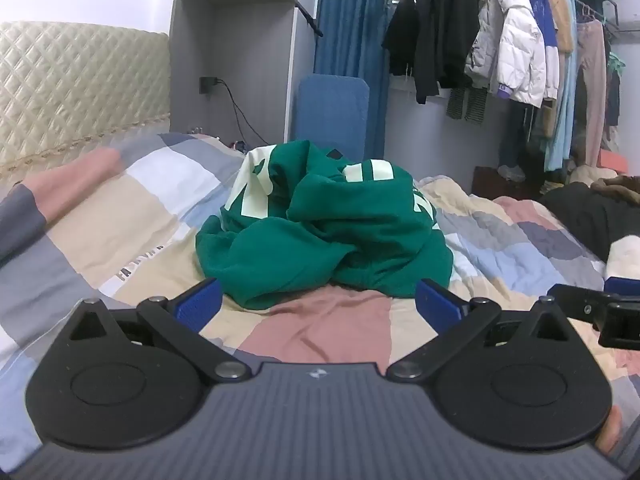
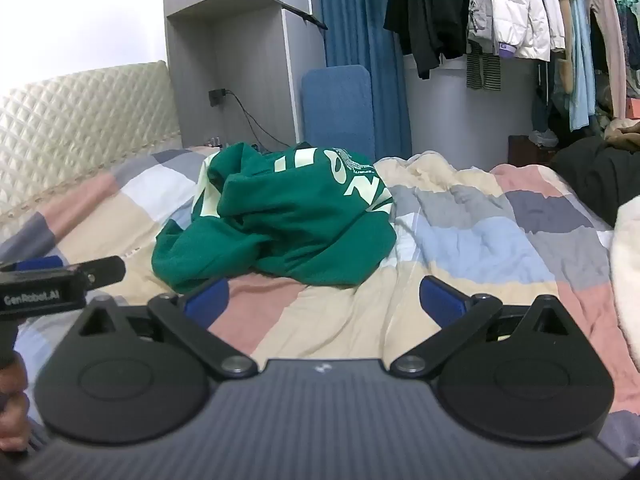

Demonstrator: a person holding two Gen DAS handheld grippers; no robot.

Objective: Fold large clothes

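Green sweatshirt [image 1: 320, 224] heaped on bed [image 1: 120, 216]: soft, limp, bulky. Likely best pinched at hem or shoulders. Left claw [image 1: 318, 300] and right claw [image 2: 324, 300] both wide, empty.

The left gripper [image 1: 318, 300] and the right gripper [image 2: 324, 300] stand side by side, both tilted slightly down, jaws spread wide with nothing between them.

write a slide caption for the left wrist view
Open left gripper faces a crumpled green sweatshirt on a patchwork duvet.
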